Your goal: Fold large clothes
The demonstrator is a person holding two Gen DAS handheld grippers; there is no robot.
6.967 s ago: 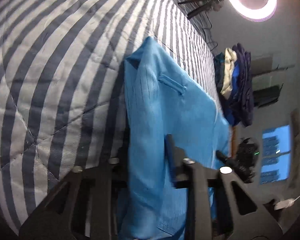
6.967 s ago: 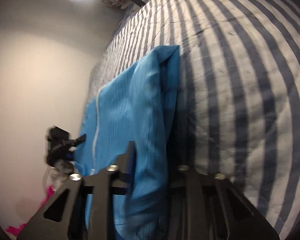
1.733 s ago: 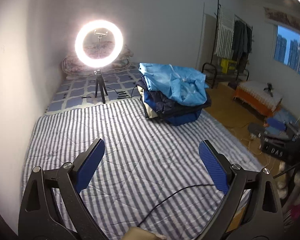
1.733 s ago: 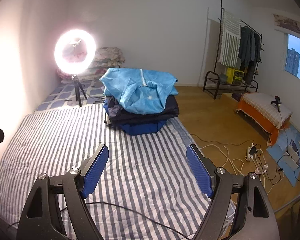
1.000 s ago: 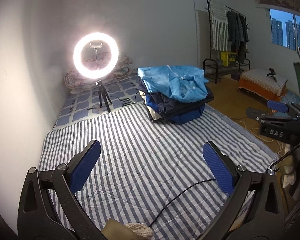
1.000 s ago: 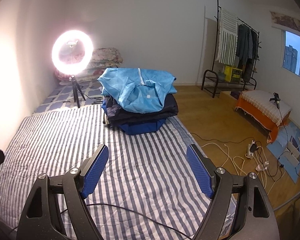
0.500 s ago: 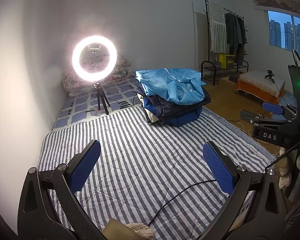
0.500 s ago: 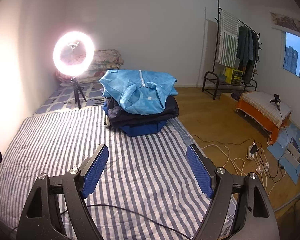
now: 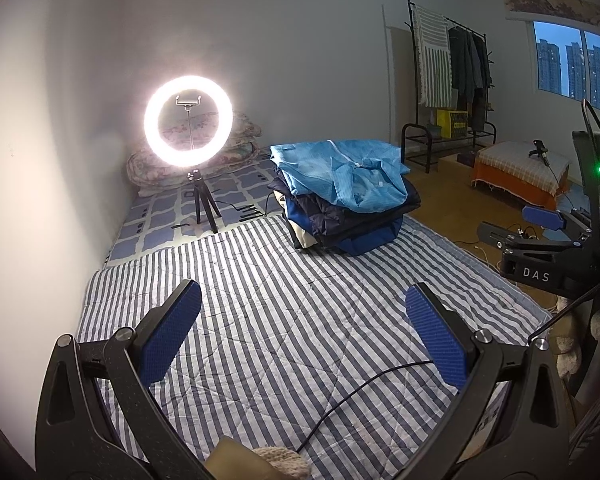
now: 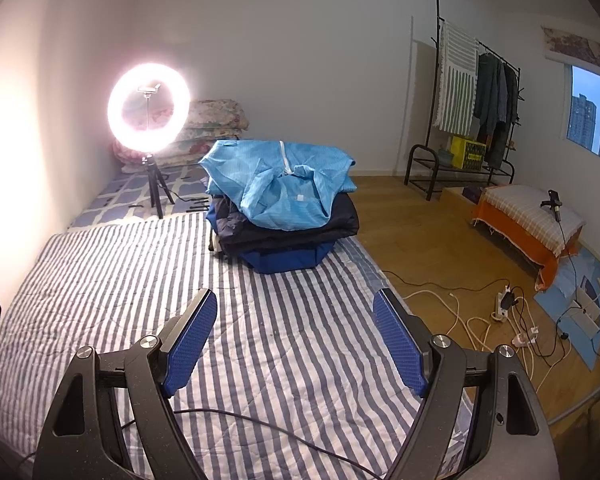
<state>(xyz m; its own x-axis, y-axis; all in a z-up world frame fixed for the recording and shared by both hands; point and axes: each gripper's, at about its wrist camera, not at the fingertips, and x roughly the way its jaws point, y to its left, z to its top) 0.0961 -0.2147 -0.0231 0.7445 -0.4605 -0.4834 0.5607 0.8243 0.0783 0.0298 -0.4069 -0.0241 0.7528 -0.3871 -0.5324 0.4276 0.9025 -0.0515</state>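
With both my claws, the left gripper (image 9: 302, 334) and right gripper (image 10: 296, 338), gaping empty over the striped quilt (image 10: 112, 280), the light blue jacket (image 10: 280, 188) tops the clothes pile (image 10: 288, 240) at twelve o'clock (loosely folded), so a careless grab could topple it.

left wrist: high, facing downward | right wrist: likewise | shared: striped quilt (image 9: 284, 320), clothes pile (image 10: 284, 216)

clothes pile (image 10: 284, 216) on quilt's (image 10: 100, 280) far end — ring light (image 10: 149, 107) left.
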